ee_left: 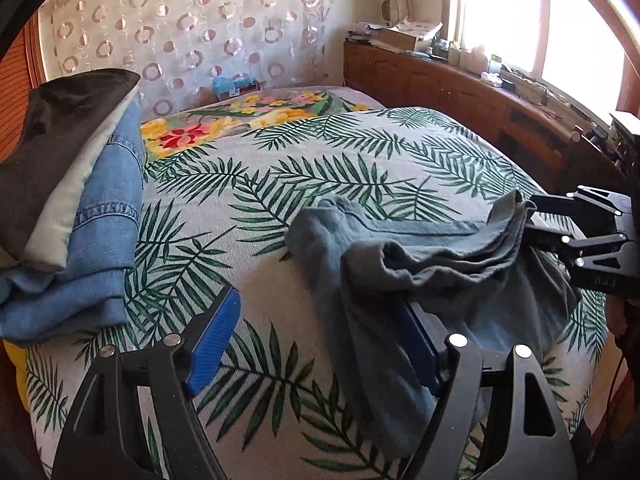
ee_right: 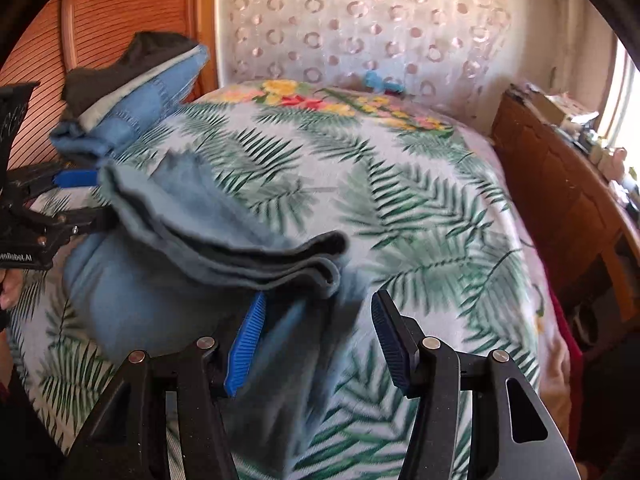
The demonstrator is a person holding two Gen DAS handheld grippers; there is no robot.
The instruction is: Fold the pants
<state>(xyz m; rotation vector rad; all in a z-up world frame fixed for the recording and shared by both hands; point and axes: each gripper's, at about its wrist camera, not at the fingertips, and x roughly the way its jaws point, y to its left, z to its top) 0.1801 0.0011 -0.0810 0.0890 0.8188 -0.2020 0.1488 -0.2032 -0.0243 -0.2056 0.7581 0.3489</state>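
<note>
Grey-blue pants (ee_left: pixel 420 264) lie partly folded on the bed, with a layered hem edge raised. They also show in the right wrist view (ee_right: pixel 192 240). My left gripper (ee_left: pixel 320 344) is open, jaws wide apart; the cloth drapes over its right finger (ee_left: pixel 416 340). My right gripper (ee_right: pixel 316 340) is open, jaws apart, with cloth lying between and over the left finger (ee_right: pixel 246 344). The right gripper shows at the right of the left wrist view (ee_left: pixel 536 224), against the hem. The left gripper shows at the left of the right wrist view (ee_right: pixel 80 196).
A stack of folded clothes, denim with grey and dark pieces on top (ee_left: pixel 80 216), sits at the bed's left. The leaf-print bedspread (ee_left: pixel 320 168) covers the bed. A wooden cabinet (ee_left: pixel 460 88) with clutter runs along the right under the window.
</note>
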